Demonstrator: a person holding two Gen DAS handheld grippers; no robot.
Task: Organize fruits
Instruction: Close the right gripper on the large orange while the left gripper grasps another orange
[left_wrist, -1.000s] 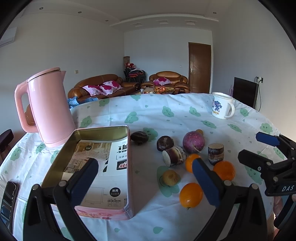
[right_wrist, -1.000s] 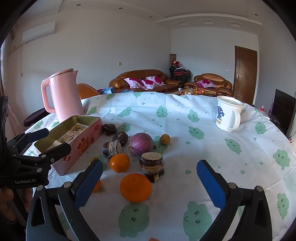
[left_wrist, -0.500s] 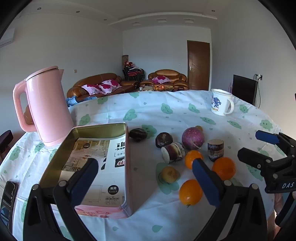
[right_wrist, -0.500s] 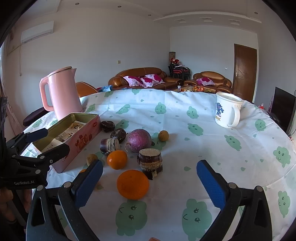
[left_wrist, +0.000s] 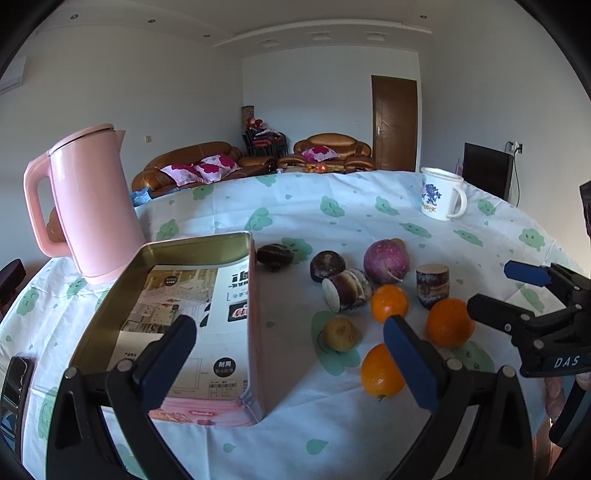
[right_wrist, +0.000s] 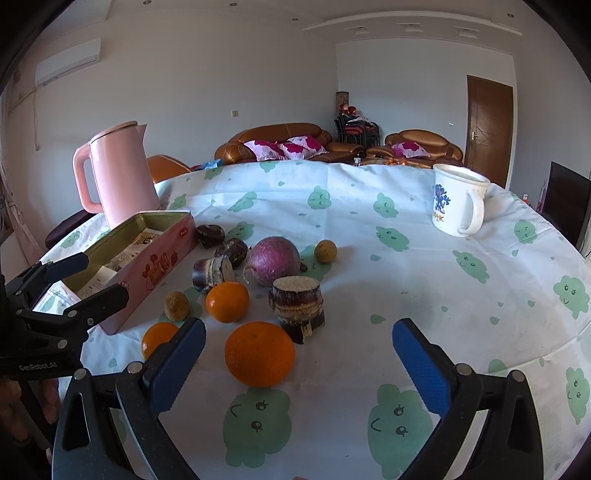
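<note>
Loose fruit lies on the tablecloth: three oranges, the nearest one just ahead of my right gripper, a purple round fruit, two sugarcane stubs, dark fruits and small yellowish ones. An open pink tin with a leaflet inside stands left of them. My left gripper is open and empty, over the tin's right wall, an orange by its right finger. My right gripper is open and empty; it also shows in the left wrist view.
A pink kettle stands behind the tin at the left. A white mug stands far right. A dark phone lies at the table's left edge. The round table's edge curves close on the right.
Both grippers have moved slightly lower and closer to the fruit; the jaws stay open. Nothing on the table has moved.
</note>
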